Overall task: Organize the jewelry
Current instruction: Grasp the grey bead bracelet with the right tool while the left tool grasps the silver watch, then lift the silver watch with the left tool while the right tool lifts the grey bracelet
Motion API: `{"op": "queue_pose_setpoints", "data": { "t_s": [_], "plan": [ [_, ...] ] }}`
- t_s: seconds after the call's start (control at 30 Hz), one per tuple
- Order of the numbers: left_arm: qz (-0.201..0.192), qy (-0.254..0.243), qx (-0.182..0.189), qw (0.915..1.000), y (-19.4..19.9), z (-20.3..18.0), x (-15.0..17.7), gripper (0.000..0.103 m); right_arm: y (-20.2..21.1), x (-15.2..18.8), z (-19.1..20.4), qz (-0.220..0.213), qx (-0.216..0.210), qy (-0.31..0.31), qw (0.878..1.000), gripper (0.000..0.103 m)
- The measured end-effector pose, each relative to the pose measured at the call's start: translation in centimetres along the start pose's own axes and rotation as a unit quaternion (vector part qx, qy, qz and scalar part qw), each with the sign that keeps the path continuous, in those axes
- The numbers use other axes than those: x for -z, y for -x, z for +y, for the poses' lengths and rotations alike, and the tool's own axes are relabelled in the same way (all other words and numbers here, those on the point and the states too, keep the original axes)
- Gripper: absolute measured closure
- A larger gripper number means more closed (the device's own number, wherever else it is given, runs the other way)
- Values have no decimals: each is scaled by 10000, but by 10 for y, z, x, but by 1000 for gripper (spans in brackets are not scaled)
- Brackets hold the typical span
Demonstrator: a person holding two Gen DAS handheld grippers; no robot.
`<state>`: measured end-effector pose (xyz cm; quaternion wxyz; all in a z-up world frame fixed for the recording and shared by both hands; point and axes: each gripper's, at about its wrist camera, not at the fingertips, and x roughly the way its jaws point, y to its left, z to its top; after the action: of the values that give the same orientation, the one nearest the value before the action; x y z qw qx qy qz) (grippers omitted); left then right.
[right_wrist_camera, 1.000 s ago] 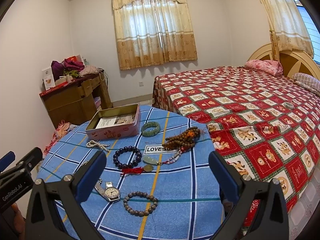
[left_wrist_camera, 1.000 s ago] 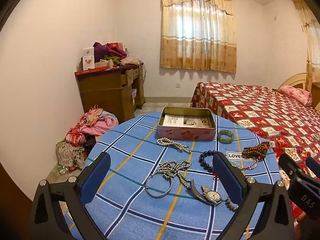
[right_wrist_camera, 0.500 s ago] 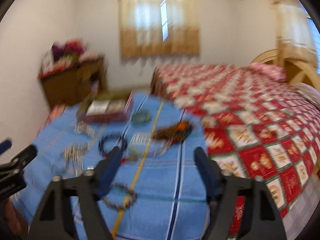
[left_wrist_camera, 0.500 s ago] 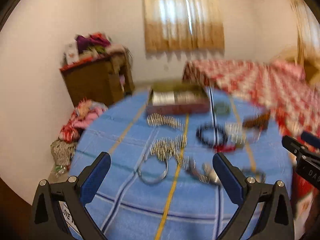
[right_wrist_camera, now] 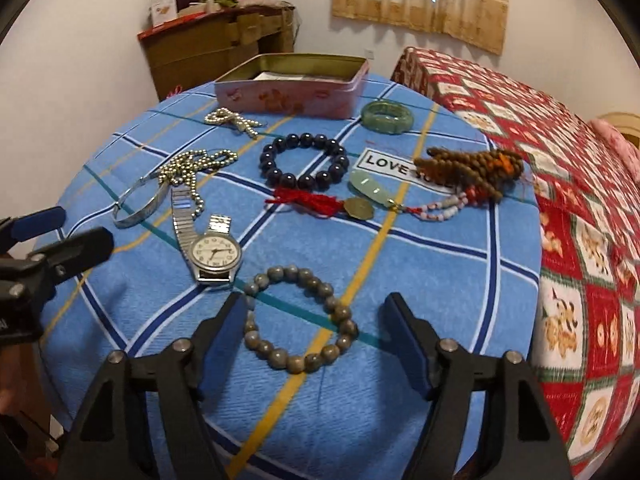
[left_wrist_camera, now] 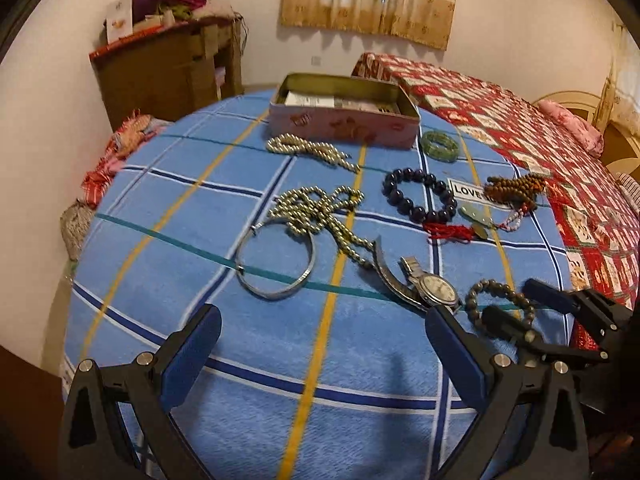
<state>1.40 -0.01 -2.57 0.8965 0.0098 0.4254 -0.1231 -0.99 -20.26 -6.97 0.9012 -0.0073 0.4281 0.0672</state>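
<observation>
Jewelry lies on a round table under a blue checked cloth (right_wrist_camera: 440,280). My right gripper (right_wrist_camera: 316,332) is open, its fingers either side of a grey bead bracelet (right_wrist_camera: 300,320); touch is unclear. A wristwatch (right_wrist_camera: 214,254), dark bead bracelet (right_wrist_camera: 304,160), green jade bangle (right_wrist_camera: 387,117), brown bead mala (right_wrist_camera: 472,168), jade pendant with red tassel (right_wrist_camera: 368,188), silver bangle (left_wrist_camera: 276,264) and pearl strands (left_wrist_camera: 312,152) lie beyond. An open pink tin (left_wrist_camera: 344,110) stands at the back. My left gripper (left_wrist_camera: 320,344) is open and empty above bare cloth near the front.
A bed with a red patterned cover (right_wrist_camera: 580,200) stands right of the table. A wooden desk piled with clothes (left_wrist_camera: 168,60) is at the back left. Clothes lie on the floor by the wall (left_wrist_camera: 116,152).
Both grippers moved forward and down toward the table. The right gripper's jaws narrowed and now straddle the grey bead bracelet.
</observation>
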Motion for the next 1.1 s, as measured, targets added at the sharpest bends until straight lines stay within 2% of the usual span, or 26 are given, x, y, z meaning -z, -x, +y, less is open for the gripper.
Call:
{"op": "queue_pose_setpoints", "data": {
  "t_s": [0.03, 0.07, 0.2, 0.37, 0.4, 0.43, 0.47, 0.5, 0.53, 0.67, 0.73, 0.87, 0.9, 0.93, 0.97, 1.1],
  "plan": [
    [23, -13, 37, 10000, -1, -3, -1, 1, -1, 1, -2, 64, 57, 13, 10000, 76],
    [35, -30, 64, 10000, -3, -5, -2, 1, 1, 3, -6, 30, 155, 43, 9999, 88],
    [86, -104, 304, 9994, -4, -18, -8, 1, 4, -1, -25, -33, -148, -383, 9992, 92],
    [222, -2, 567, 9981, -13, -30, -16, 1, 17, -3, -44, -407, -323, -957, 9940, 92],
    [260, 20, 542, 9982, -18, -32, -18, 1, 21, -3, -46, -513, -313, -1018, 9930, 92],
    [282, 36, 514, 9983, -21, -34, -18, 6, 24, -5, -47, -604, -297, -1046, 9922, 92],
    [320, 45, 483, 9983, -25, -36, -18, 11, 28, -6, -49, -703, -282, -1064, 9914, 92],
    [394, 47, 453, 9982, -29, -37, -18, 22, 32, -7, -50, -786, -277, -1060, 9909, 92],
    [508, 63, 457, 9976, -33, -39, -17, 25, 35, -8, -51, -853, -280, -1048, 9904, 92],
    [799, 171, 518, 9953, -48, -46, -13, 25, 39, -10, -52, -1010, -241, -1022, 9893, 92],
    [709, -38, 310, 9970, -51, -55, -13, 25, 37, -9, -52, -1006, -284, -1030, 9892, 92],
    [564, -278, 117, 9980, -57, -63, -14, 25, 36, -7, -55, -990, -334, -1085, 9886, 92],
    [512, -322, 82, 9981, -57, -64, -13, 30, 38, -6, -56, -1004, -344, -1096, 9883, 92],
    [416, -421, 12, 9982, -56, -65, -12, 40, 39, -7, -57, -1029, -349, -1103, 9879, 92],
    [359, -482, 22, 9982, -56, -65, -12, 45, 41, -7, -57, -1050, -345, -1107, 9877, 92],
    [260, -451, 317, 9981, -54, -58, -15, 79, 48, -11, -57, -1150, -308, -1099, 9868, 92]
  ]
}}
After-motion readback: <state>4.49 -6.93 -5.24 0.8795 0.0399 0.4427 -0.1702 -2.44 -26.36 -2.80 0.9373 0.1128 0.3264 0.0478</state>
